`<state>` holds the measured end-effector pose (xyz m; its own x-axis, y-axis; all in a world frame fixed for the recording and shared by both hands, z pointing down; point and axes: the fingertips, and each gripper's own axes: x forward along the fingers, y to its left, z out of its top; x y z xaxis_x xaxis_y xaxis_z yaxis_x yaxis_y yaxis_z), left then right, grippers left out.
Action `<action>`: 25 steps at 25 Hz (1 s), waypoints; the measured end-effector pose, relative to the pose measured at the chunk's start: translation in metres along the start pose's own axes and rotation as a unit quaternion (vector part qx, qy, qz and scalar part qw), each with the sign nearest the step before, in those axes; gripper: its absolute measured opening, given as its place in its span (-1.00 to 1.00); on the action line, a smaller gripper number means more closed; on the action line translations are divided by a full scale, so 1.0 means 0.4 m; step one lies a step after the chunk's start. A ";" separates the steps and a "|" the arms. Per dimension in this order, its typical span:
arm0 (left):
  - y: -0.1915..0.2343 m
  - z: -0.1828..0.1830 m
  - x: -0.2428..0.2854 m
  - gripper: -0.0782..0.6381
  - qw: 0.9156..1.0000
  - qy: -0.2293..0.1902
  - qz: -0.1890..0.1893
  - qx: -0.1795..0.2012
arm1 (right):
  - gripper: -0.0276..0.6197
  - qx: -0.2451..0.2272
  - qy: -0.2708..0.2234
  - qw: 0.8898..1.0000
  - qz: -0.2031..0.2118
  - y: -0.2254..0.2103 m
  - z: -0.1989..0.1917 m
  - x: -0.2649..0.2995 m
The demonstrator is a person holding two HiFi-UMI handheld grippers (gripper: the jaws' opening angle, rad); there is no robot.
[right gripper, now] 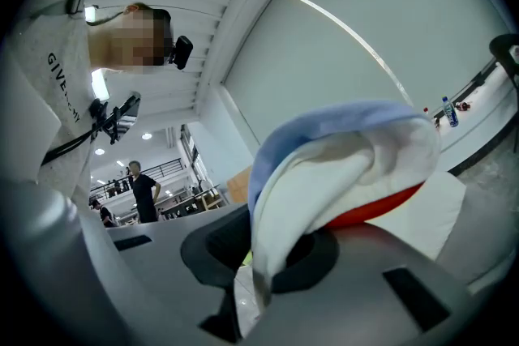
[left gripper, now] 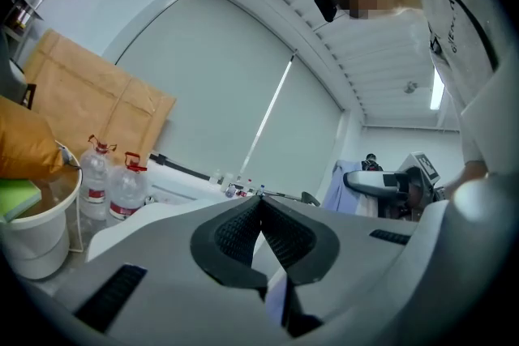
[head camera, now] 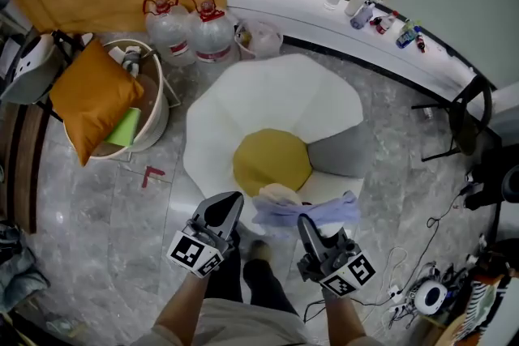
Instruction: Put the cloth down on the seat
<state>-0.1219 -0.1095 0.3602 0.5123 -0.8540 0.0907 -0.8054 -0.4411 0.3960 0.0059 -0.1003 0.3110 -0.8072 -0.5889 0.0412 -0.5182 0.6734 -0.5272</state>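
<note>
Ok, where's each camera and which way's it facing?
Head view: on the person's head, looking down at the chair; forearms, left hand-held gripper and right hand-held gripper show, holding the cloth.
Left gripper view: on the left hand-held gripper, looking level along its shut jaws toward the water bottles; the person's shirt shows.
Right gripper view: on the right hand-held gripper, looking along jaws clamped on the cloth; shirt at left.
Shared: head and left gripper views both show the water bottles.
</note>
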 end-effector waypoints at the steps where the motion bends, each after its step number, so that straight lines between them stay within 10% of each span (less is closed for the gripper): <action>1: 0.018 -0.005 0.015 -0.74 1.000 0.003 -0.002 -0.001 | -0.76 0.001 0.000 1.000 -0.004 -0.016 -0.003 0.020; 17: 0.310 -0.110 0.180 -0.74 0.999 0.037 -0.017 -0.016 | -0.76 0.023 -0.033 0.998 -0.038 -0.242 -0.071 0.303; 25: 0.389 -0.148 0.234 -0.75 0.998 0.048 -0.020 -0.025 | -0.76 -0.004 -0.090 0.996 -0.026 -0.279 0.053 0.379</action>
<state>-0.1817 -0.2416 0.4842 0.5724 -0.8042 0.1602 -0.7689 -0.4586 0.4456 -0.0526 -0.2742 0.3579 -0.7159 -0.6930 -0.0849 -0.5604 0.6429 -0.5221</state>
